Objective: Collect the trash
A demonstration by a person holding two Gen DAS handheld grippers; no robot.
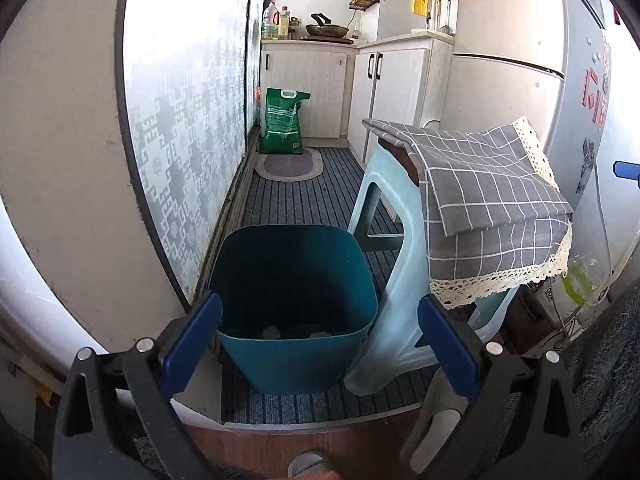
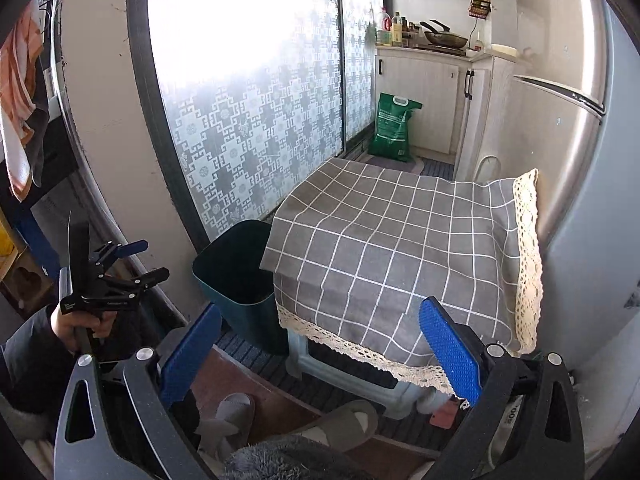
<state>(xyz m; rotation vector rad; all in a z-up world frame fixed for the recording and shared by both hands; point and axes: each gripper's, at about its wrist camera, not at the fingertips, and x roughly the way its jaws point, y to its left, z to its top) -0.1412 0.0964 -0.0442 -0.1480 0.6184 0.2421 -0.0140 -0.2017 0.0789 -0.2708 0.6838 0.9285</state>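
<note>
Left wrist view: your left gripper (image 1: 320,340) hangs above the teal trash bin (image 1: 296,308), blue fingers (image 1: 192,344) spread wide and empty, framing the bin's mouth. The bin stands on the striped floor mat (image 1: 320,200), just beside the pale plastic stool (image 1: 384,280) that carries a grey checked cloth (image 1: 492,200). Two or three small pale items lie at the bottom of the bin; what they are cannot be told.

From the right wrist camera, your right gripper (image 2: 320,360) is likewise wide open and holds nothing. It faces the cloth-covered stool, with the bin (image 2: 236,276) to the left against the patterned glass door (image 2: 260,120). The left gripper (image 2: 120,276) shows at the left edge, held in your hand (image 2: 78,326).

No loose trash is plainly visible on the floor or the cloth. A crumpled clear wrapper with green on it (image 1: 582,276) sits low beside the fridge (image 1: 520,60); whether it is trash is uncertain.

Judgement: such a wrapper would be light, soft and slippery. Pinch it at a bunched fold, not a flat face. The bin appears to be thin, stiff plastic, light when near empty; take it by the rim wall.
</note>
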